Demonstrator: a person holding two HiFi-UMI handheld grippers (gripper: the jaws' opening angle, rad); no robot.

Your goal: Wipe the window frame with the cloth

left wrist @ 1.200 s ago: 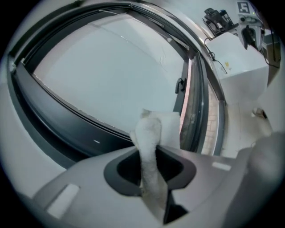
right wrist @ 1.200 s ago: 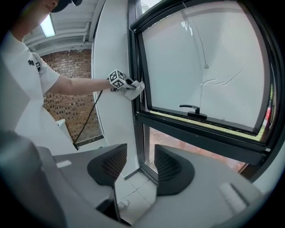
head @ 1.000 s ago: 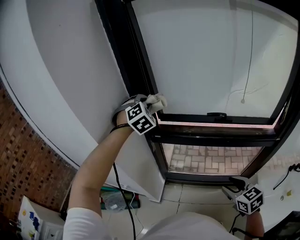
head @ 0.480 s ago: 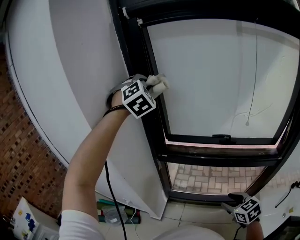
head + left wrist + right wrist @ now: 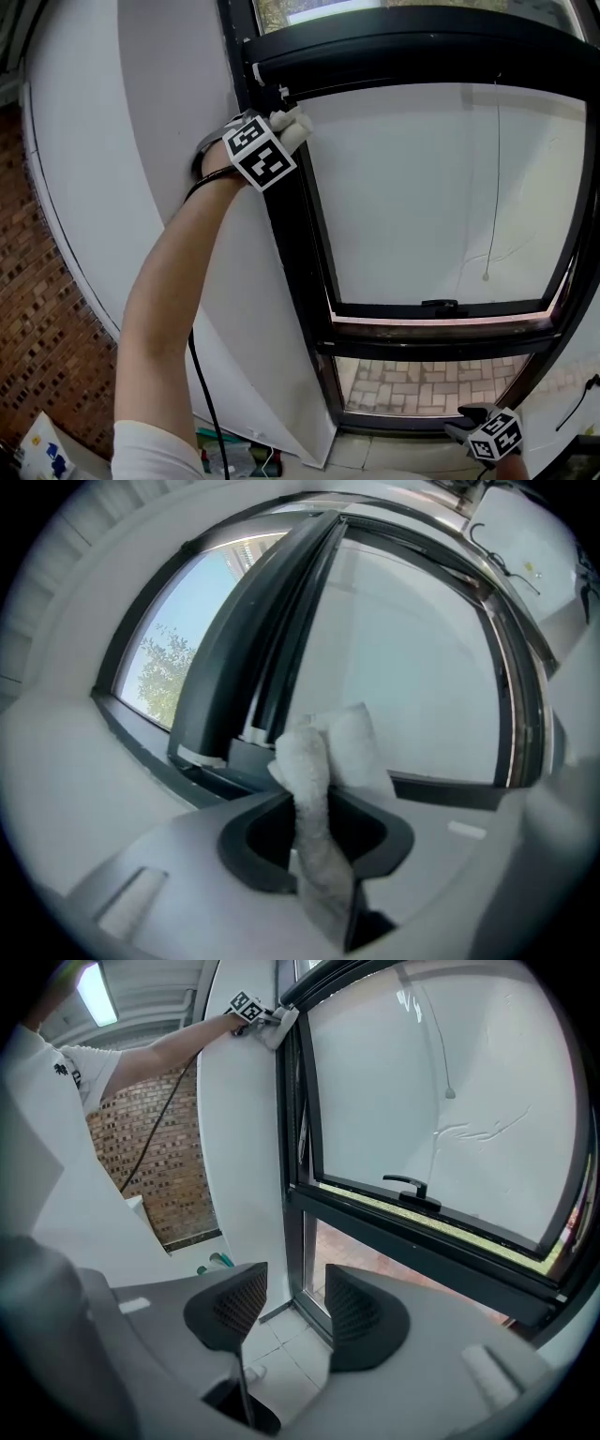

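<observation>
white sleeve [image 5: 155,455], seemingly dark-grey fingers [image 5: 230,1309]

In the head view the left gripper [image 5: 278,129] hides its jaws behind its marker cube [image 5: 258,153], so only a tuft of the cloth [image 5: 293,126] shows (whether it touches the window frame [image 5: 292,246] cannot be told there). The bottom edge cuts the right gripper [image 5: 476,424]. In the left gripper view the cloth's lower end vanishes between the jaws.
</observation>
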